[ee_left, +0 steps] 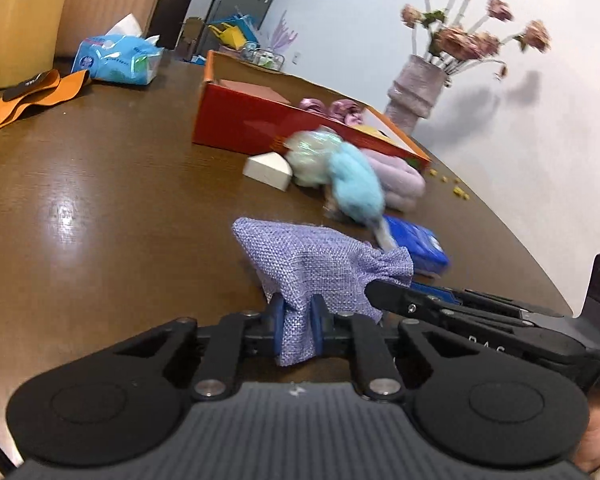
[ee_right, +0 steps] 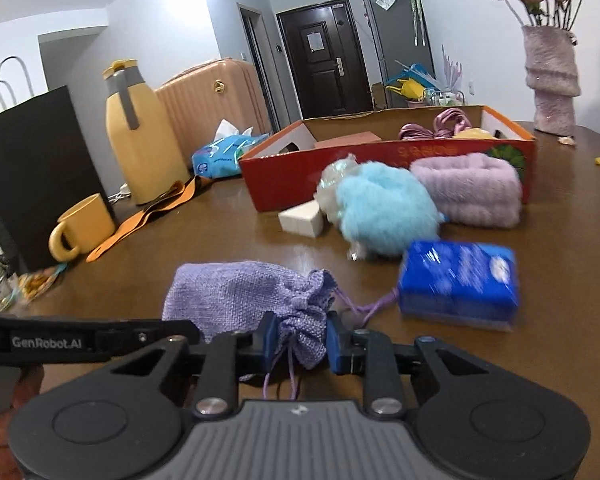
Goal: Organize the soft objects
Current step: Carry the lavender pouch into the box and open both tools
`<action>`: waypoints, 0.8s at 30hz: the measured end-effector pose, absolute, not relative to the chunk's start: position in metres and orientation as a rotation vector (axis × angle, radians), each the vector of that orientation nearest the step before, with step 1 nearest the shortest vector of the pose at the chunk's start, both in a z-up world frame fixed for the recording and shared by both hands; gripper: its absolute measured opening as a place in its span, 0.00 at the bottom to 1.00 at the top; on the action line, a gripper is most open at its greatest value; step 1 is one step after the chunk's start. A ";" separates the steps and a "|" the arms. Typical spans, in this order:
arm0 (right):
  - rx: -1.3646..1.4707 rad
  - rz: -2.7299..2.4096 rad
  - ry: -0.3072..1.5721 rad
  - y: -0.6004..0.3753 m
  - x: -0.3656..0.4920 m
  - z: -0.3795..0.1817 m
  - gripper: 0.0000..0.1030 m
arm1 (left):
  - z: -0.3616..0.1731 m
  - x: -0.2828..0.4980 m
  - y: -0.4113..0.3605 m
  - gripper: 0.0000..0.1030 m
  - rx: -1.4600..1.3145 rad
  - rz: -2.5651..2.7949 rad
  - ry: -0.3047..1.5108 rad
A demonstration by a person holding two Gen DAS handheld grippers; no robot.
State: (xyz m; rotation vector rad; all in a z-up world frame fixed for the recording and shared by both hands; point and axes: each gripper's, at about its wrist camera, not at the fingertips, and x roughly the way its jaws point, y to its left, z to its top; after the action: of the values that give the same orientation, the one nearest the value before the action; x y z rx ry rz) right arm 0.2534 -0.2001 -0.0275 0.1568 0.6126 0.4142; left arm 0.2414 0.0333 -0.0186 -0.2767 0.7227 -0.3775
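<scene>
Left wrist view: your left claw (ee_left: 297, 330) grips the pouch (ee_left: 316, 268) at lower centre, above the worktop (ee_left: 100, 184). Right wrist view: your right claw (ee_right: 298, 344) pinches its gathered neck; the box (ee_right: 388, 168) sits upper right.

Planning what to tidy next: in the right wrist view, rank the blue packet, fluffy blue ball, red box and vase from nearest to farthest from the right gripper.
1. Blue packet, just right of the right gripper.
2. Fluffy blue ball, behind the packet, centre.
3. Red box, behind the ball.
4. Vase, far right, beyond the box.
</scene>
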 end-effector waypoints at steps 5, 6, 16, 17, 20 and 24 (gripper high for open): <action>0.174 0.406 0.578 -0.217 0.219 -0.022 0.24 | -0.004 0.213 0.015 0.13 -0.232 -0.386 0.699; 0.180 0.406 0.566 -0.221 0.214 -0.020 0.24 | -0.002 0.209 0.011 0.13 -0.222 -0.384 0.696; 0.205 0.400 0.501 -0.239 0.203 -0.011 0.23 | 0.016 0.206 -0.007 0.13 -0.185 -0.384 0.660; 0.210 0.397 0.488 -0.241 0.206 -0.007 0.23 | 0.020 0.212 -0.008 0.13 -0.186 -0.390 0.651; 0.209 0.398 0.446 -0.245 0.222 0.007 0.23 | 0.036 0.234 -0.010 0.13 -0.180 -0.408 0.610; 0.224 0.413 0.385 -0.251 0.268 0.035 0.23 | 0.063 0.287 -0.008 0.13 -0.205 -0.412 0.573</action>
State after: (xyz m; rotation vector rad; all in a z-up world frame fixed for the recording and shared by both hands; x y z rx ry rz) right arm 0.2684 -0.2506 0.0354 0.2237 0.3848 0.4128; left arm 0.2874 -0.0084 0.0634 -0.2049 0.5731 -0.4118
